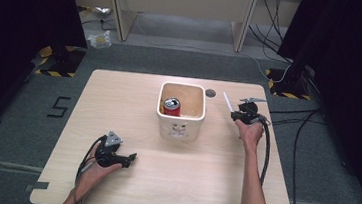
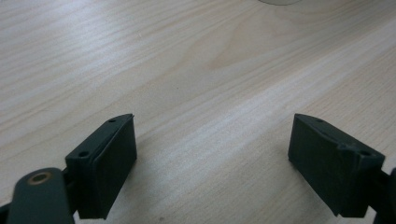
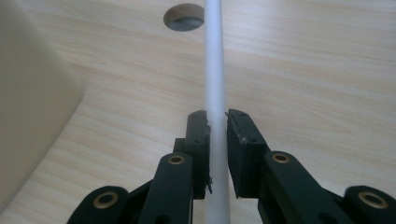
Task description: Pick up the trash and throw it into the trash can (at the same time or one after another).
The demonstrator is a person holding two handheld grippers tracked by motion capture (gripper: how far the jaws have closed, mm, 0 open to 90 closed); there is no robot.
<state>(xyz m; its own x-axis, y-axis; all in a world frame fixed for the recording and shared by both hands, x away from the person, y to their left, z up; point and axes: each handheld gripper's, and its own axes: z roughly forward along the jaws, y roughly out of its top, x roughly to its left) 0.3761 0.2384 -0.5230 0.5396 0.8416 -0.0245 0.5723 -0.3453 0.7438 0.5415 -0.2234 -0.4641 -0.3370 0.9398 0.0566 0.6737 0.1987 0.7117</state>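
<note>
My right gripper (image 3: pixel 217 122) is shut on a thin white straw (image 3: pixel 215 70), which runs up between the jaws and past them. From above, that gripper (image 1: pixel 238 115) sits right of the cream square tub (image 1: pixel 180 128), with the straw (image 1: pixel 227 102) slanting up and left from it. A red can (image 1: pixel 172 106) stands inside the tub. Near the table's front left, my left gripper (image 1: pixel 130 159) rests low over the wood. Its jaws stand wide apart (image 2: pixel 212 161) with bare tabletop between them.
A round cable hole (image 1: pixel 210 92) lies in the table just right of the tub's far corner, also seen as the hole (image 3: pixel 184 17) ahead of the straw. The tub's cream wall (image 3: pixel 32 107) rises close on the left of the right gripper.
</note>
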